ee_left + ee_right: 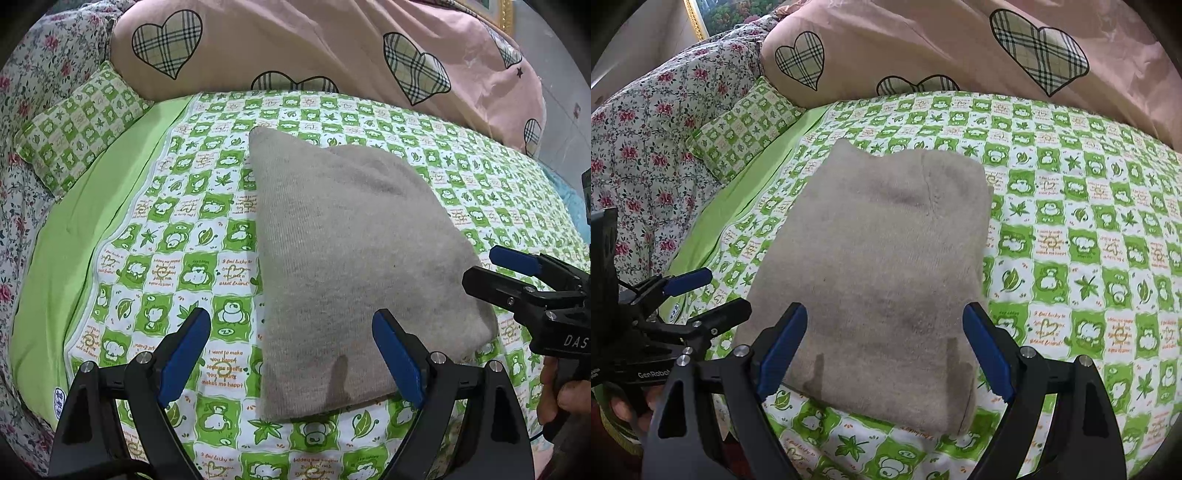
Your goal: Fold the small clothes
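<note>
Our left gripper [291, 354] and right gripper [884, 350] both hover spread wide and empty, each at the near edge of the folded beige knit garment [879, 266], which lies flat ahead of them on the green-checked bed sheet [1071, 240], so we judge this fold complete.

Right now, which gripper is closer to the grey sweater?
Right, slightly. The right gripper hangs open over the sweater's near edge, its fingers straddling it. The left gripper is open too, with only one finger over the sweater's near-left corner.
</note>
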### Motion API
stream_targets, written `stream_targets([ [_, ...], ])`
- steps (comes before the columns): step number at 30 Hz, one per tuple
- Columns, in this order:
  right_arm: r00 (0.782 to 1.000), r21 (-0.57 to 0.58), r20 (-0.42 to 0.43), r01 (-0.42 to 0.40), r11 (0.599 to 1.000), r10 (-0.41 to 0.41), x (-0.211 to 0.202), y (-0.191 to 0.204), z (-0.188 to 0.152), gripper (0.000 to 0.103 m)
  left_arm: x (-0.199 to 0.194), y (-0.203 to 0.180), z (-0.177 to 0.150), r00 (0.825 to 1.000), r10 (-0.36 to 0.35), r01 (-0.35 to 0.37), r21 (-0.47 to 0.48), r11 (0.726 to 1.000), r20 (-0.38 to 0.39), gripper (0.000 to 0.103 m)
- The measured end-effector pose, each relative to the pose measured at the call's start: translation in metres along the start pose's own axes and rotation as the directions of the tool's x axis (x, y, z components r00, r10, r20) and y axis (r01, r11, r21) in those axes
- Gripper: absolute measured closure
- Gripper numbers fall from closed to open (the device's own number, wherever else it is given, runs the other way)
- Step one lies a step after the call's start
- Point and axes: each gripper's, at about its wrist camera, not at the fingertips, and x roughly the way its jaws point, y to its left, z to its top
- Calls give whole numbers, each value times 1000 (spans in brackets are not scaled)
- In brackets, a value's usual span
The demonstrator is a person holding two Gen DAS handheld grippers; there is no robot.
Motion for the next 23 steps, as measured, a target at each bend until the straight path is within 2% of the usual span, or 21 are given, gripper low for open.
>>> stream_targets([
  [7, 1000, -3, 4, 9, 1000, -9, 4, -4, 6, 17, 1, 1, 8, 999, 17, -17, 3, 1000, 31, 13],
  [23, 1000, -4, -13, 7, 1000, -7, 14, -1, 8, 17, 11, 10, 14, 1000, 29, -29, -22, 999, 8, 13],
])
